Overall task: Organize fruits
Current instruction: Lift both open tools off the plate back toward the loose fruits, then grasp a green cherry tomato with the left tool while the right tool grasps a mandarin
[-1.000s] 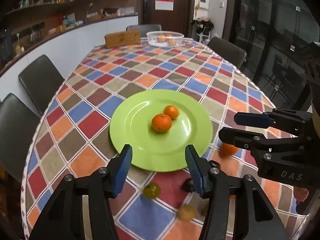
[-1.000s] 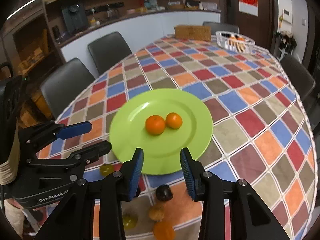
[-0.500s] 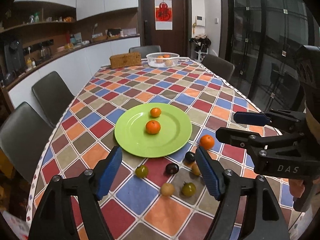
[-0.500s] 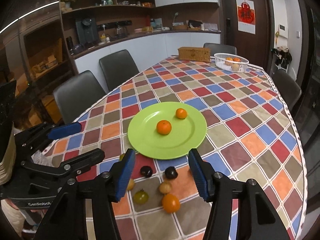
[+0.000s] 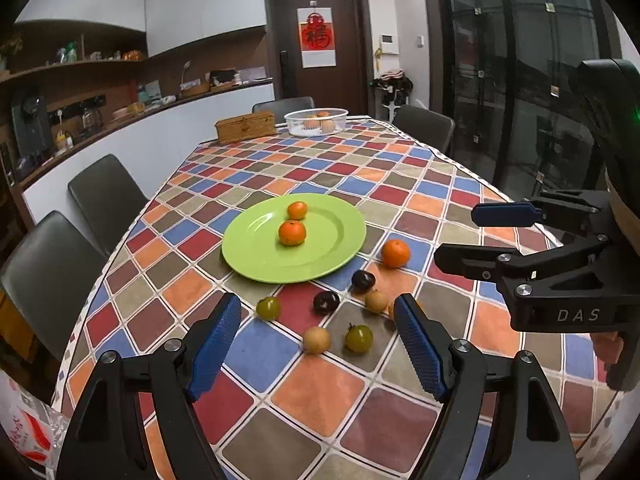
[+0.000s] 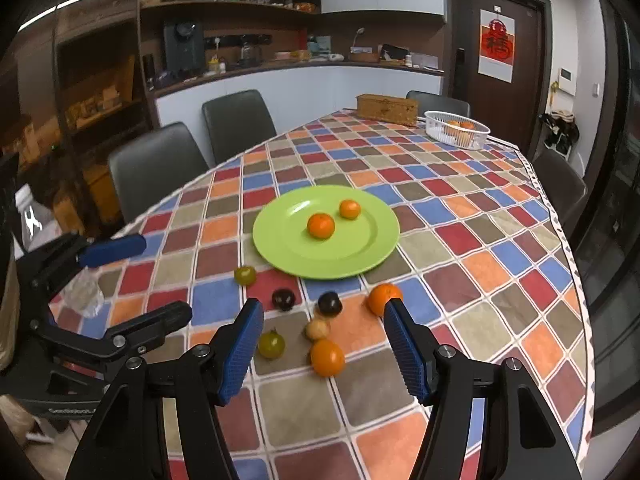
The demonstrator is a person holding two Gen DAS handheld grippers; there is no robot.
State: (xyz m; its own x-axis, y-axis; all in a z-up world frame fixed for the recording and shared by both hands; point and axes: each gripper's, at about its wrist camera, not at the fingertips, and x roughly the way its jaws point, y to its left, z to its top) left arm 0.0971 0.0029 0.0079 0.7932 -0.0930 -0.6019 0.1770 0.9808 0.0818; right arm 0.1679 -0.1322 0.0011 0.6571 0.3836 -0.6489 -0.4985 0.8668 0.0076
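Note:
A green plate (image 5: 256, 256) (image 6: 288, 252) on the checkered table holds two small oranges (image 5: 292, 233) (image 6: 321, 225). Near its front edge lie loose fruits: an orange (image 5: 395, 253) (image 6: 382, 297), another orange (image 6: 327, 357), two dark plums (image 5: 326, 302) (image 6: 283, 299), two green tomatoes (image 5: 359, 338) (image 6: 271, 344) and two small tan fruits (image 5: 316, 340) (image 6: 317, 329). My left gripper (image 5: 320, 348) is open and empty, held above the table short of the fruits. My right gripper (image 6: 324, 352) is open and empty, also over the loose fruits.
A white basket (image 5: 316, 122) (image 6: 456, 130) with oranges and a wicker box (image 5: 245, 125) (image 6: 386, 109) stand at the table's far end. Dark chairs (image 5: 102, 196) (image 6: 236, 124) line the sides. A crumpled clear plastic piece (image 6: 82, 292) lies near the left edge.
Both grippers have pulled back and up from the plate, so the loose fruits in front of it have come into view. Both jaws have opened wider.

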